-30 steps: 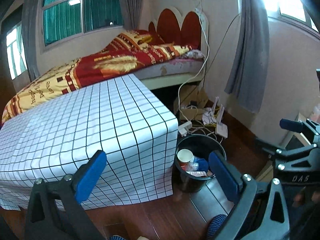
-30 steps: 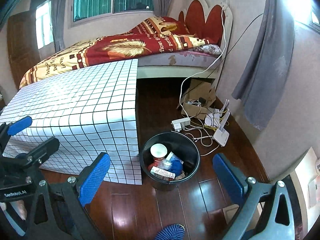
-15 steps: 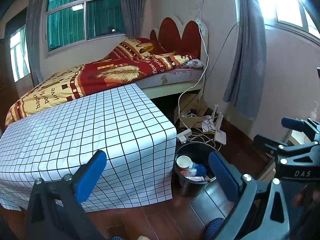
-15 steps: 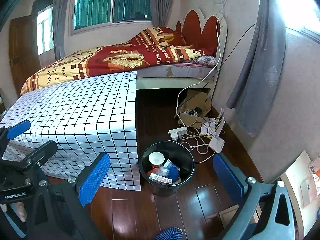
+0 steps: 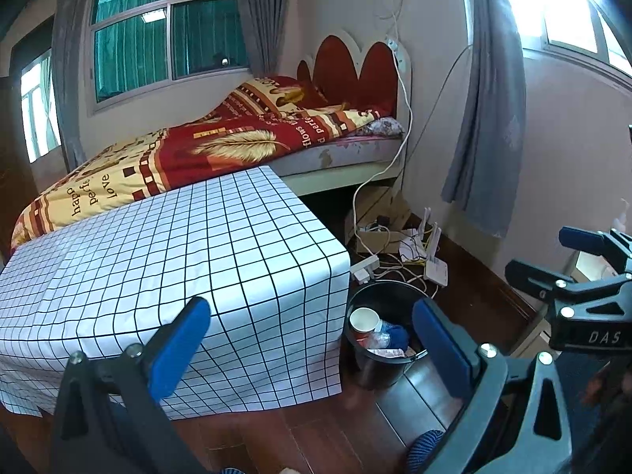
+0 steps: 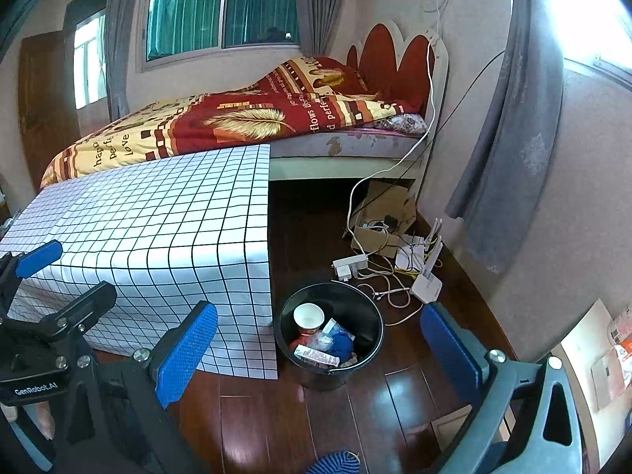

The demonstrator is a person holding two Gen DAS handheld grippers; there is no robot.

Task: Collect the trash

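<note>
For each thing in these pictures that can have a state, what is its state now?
Left tool: open, holds nothing.
Right tool: open, holds nothing.
Trash bin: upright on the floor, no lid, partly filled.
Paper cup: inside the bin, mouth up.
Blue thing: inside the bin.
Cardboard box: open, cables inside.
Power strip: on the floor, a plug in it.
Bed: covered by a blanket.
</note>
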